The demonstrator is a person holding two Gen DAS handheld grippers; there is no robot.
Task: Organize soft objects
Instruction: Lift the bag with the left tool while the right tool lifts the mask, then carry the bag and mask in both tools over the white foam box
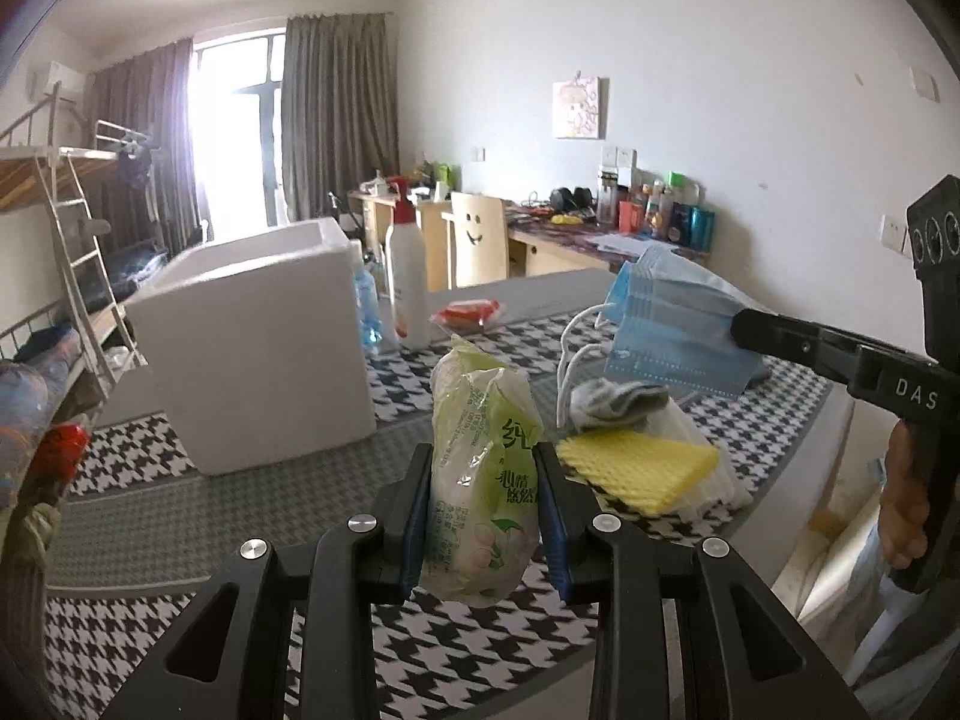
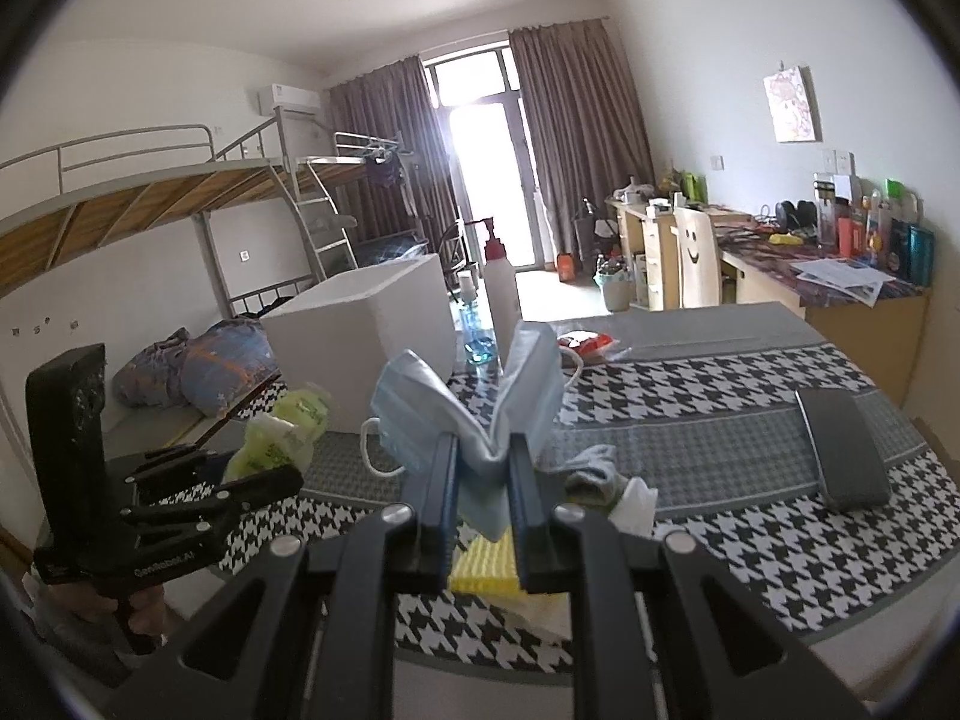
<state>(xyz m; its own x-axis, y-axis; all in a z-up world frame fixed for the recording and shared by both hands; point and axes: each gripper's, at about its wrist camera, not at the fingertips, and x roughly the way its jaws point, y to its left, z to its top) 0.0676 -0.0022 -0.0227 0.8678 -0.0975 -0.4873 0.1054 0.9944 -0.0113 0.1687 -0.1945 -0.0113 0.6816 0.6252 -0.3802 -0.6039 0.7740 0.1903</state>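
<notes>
Foam box (image 1: 258, 354), white and open-topped, is the biggest thing on the houndstooth cloth (image 1: 480, 648) and looks the likely home for the soft goods, so both loads should be carried high enough to clear its rim and let go only when well over the opening. Next in size, the stack of blue face masks (image 2: 474, 414) is pinched near its lower edge by the right gripper (image 2: 483, 504), jaws almost fully closed, with the ends splaying upward and white ear loops dangling; those loops could catch on the rim, so a steady, level approach would help. The left gripper (image 1: 483, 516) stands partly open but clamped on a soft tissue pack (image 1: 480, 480) in crinkled green-and-white wrap, held upright above the cloth; its slippery film calls for a firm, even squeeze. Still lying on the cloth, near the front edge, are a yellow ribbed cloth (image 1: 642, 468) and, smallest, a grey sock (image 1: 612, 399) just behind it.
</notes>
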